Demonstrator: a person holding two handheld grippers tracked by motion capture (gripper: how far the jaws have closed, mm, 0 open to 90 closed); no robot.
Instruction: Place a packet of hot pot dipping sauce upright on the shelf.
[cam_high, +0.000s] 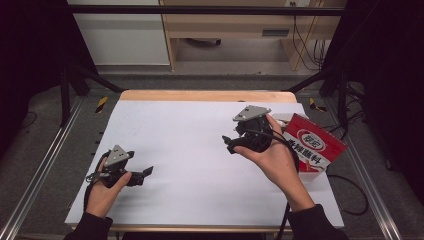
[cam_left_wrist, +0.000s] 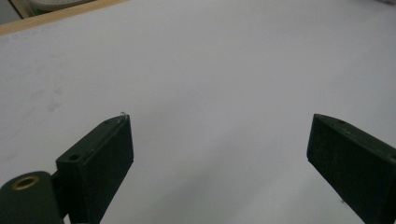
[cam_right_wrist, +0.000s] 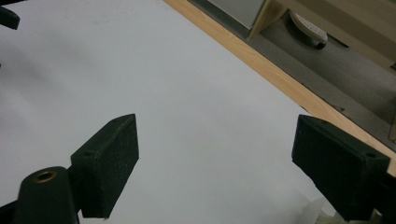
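The red packet (cam_high: 315, 145) lies at the worktop's (cam_high: 200, 150) right edge, just behind our right hand (cam_high: 272, 157). Our right tongs (cam_high: 230, 142) hang above the white sheet, jaws wide apart, nothing between them. Our left tongs (cam_high: 147, 171) rest low at the left, likewise spread and empty.

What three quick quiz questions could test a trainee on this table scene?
1. True or false: the left tool is clamped on something.
2. Which hand is nearer the red and white packet: A left, B right?
3. What covers the table?

Key:
1. False; its jaws stand apart with nothing between them.
2. B; the right tool is held up just beside the packet.
3. A white sheet.
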